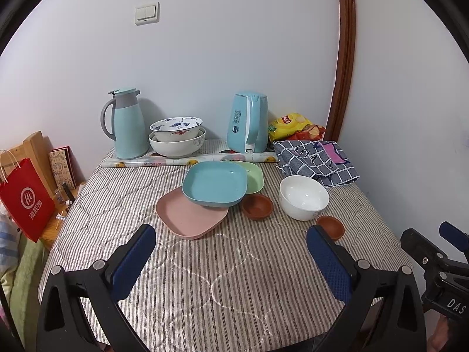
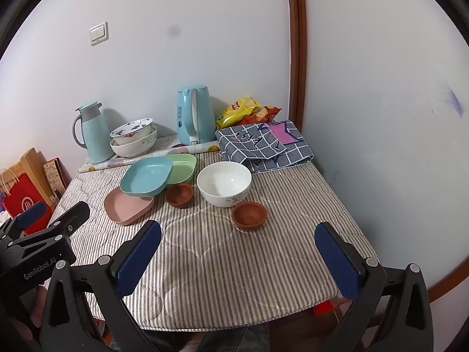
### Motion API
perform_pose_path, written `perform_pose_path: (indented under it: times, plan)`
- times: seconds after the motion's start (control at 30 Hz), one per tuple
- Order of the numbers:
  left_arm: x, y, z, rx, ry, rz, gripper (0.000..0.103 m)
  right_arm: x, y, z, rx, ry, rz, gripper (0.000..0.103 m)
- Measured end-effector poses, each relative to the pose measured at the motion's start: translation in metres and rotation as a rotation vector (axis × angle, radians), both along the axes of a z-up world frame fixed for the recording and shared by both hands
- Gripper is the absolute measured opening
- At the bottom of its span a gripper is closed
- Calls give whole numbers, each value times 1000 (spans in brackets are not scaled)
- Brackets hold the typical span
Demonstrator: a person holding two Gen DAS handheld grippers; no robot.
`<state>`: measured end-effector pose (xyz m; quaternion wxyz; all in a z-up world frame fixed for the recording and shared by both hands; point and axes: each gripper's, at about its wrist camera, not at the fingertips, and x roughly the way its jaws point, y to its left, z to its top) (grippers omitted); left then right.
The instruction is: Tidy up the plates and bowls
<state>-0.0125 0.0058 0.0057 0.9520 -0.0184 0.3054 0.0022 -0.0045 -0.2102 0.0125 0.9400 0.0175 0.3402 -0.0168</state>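
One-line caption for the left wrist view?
Open left hand-held gripper faces overlapping plates and bowls on striped table.

Green plate (image 1: 254,176): mostly hidden behind blue plate (image 1: 214,183), far centre of bench (image 1: 234,270).
Pink plate (image 1: 190,215): far corner under blue plate.
Lower patterned bowl (image 1: 176,146): inside hidden by nested bowl (image 1: 176,127).
Snack bags (image 2: 246,111): partly behind checked cloth (image 2: 263,143).
Red bag (image 2: 23,205): cut by other gripper.

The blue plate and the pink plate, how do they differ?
The blue plate is tilted, propped on the others; the pink plate lies flat on the striped cloth. The blue plate looks deeper, the pink plate shallower. The pink plate sits nearer the cameras. Both are rounded squares.
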Motion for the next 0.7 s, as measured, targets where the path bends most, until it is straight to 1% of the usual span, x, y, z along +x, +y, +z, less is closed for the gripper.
perform_pose_path:
  times: [0.7]
  plan:
    - [-2, 2, -1, -4, -2, 2, 103, -4, 2, 3, 1, -8, 6, 103]
